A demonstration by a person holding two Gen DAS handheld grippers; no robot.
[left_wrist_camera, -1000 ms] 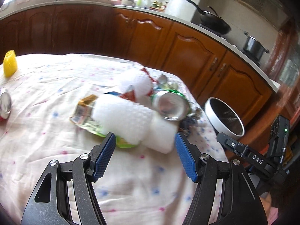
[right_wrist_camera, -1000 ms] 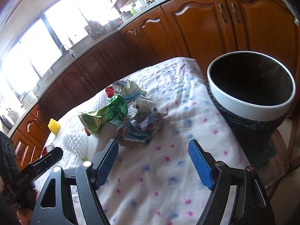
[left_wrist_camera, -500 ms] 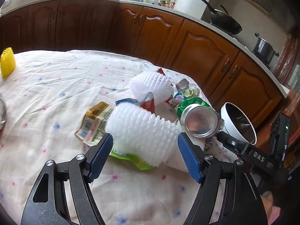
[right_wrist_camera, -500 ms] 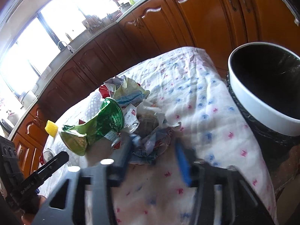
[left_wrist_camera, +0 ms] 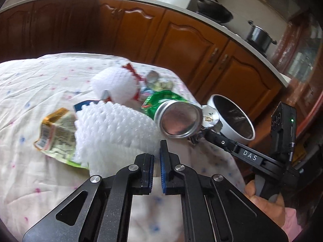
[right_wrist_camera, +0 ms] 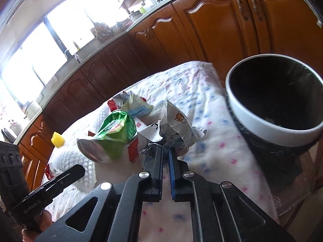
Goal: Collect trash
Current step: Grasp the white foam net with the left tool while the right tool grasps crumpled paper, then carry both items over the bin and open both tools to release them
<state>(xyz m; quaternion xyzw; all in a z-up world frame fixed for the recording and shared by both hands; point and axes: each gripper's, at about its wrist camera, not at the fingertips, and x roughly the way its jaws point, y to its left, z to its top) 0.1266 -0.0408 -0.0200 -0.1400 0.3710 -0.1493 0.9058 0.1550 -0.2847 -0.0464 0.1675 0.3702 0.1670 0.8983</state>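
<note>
- Pinching the near edge of a white foam fruit net (left_wrist_camera: 115, 127), the left gripper (left_wrist_camera: 157, 151) has just closed its jaws to a narrow slit, with the net's foam caught between the blue pads.
- The right gripper (right_wrist_camera: 166, 151) has likewise just closed; its jaws are almost together on the lower edge of a crumpled printed wrapper (right_wrist_camera: 177, 125), which stands up from the tips.
- The trash lies in a heap on a white tablecloth (left_wrist_camera: 40, 80) dotted pink and blue.
- A crushed green can (left_wrist_camera: 173, 119) lies on its side just right of the held net, its silvery base facing the left wrist camera.
- A gold-edged snack wrapper (left_wrist_camera: 54, 135) lies flat, partly under the net's left side.
- A second white foam net (left_wrist_camera: 115, 82) sits behind, with red and other scraps beside it.
- A yellow foam net (right_wrist_camera: 57, 140) rests well apart from the heap, on the far side of the cloth.
- A white-rimmed bin with a black liner (right_wrist_camera: 254, 119) stands just beyond the table's edge, to the right of the wrapper.
- Brown wooden cabinets (left_wrist_camera: 191, 44) run behind the table.
</note>
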